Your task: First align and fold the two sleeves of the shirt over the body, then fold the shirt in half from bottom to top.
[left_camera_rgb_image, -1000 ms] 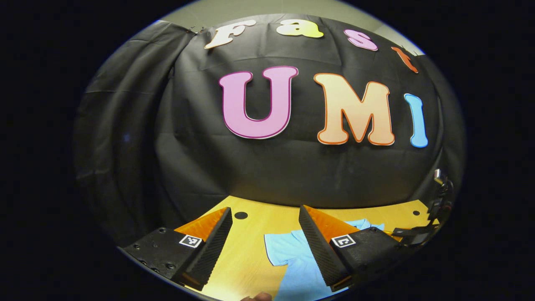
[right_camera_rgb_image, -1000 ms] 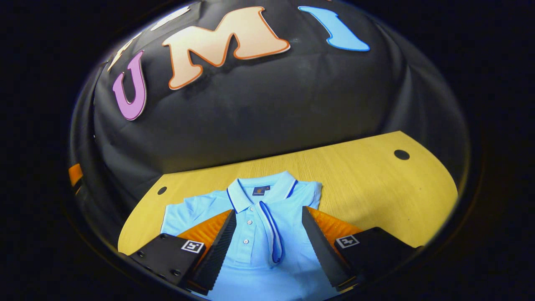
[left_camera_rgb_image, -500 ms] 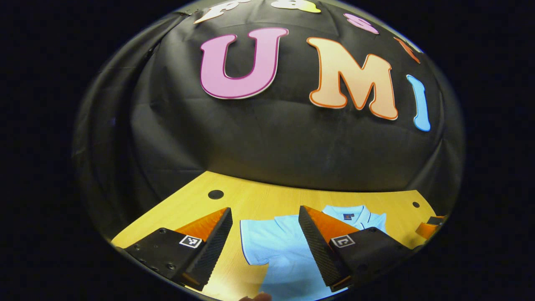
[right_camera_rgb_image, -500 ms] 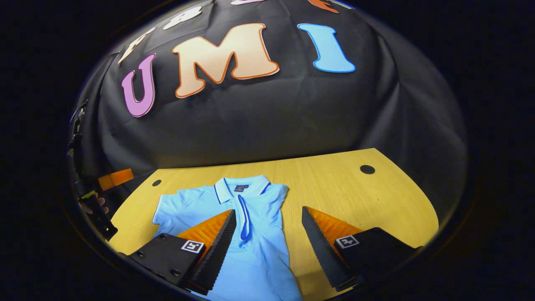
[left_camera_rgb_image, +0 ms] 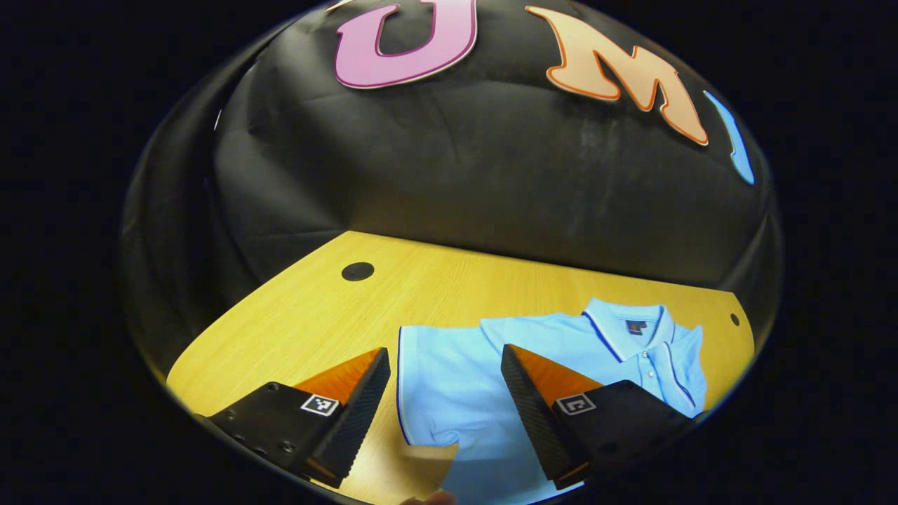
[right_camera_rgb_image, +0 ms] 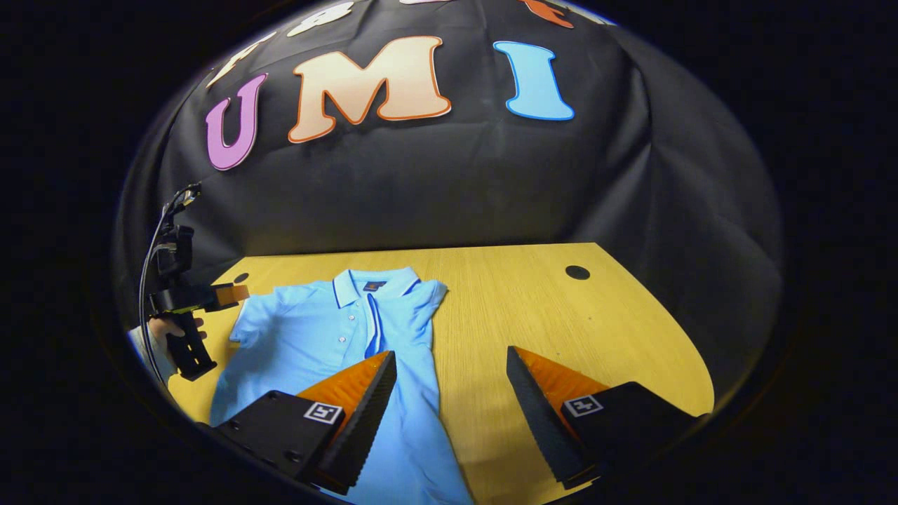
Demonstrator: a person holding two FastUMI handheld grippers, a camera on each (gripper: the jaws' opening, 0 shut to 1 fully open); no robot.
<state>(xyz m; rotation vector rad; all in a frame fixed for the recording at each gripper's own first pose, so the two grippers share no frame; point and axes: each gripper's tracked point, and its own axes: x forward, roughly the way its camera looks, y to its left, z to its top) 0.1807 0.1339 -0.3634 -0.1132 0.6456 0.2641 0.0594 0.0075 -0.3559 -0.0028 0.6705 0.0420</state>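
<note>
The shirt lies flat on the desk. Its right sleeve looks folded in; the left sleeve remains spread. Left tongs and right tongs hover spread, empty.

Bright tabletop, dark surround, heavy fisheye bend in both views.
The wooden table glows evenly lit from above while the wall cloth falls off into gloom; a soft shadow lies under the shirt sleeve; edges curve and smear, the centre is sharp.
</note>
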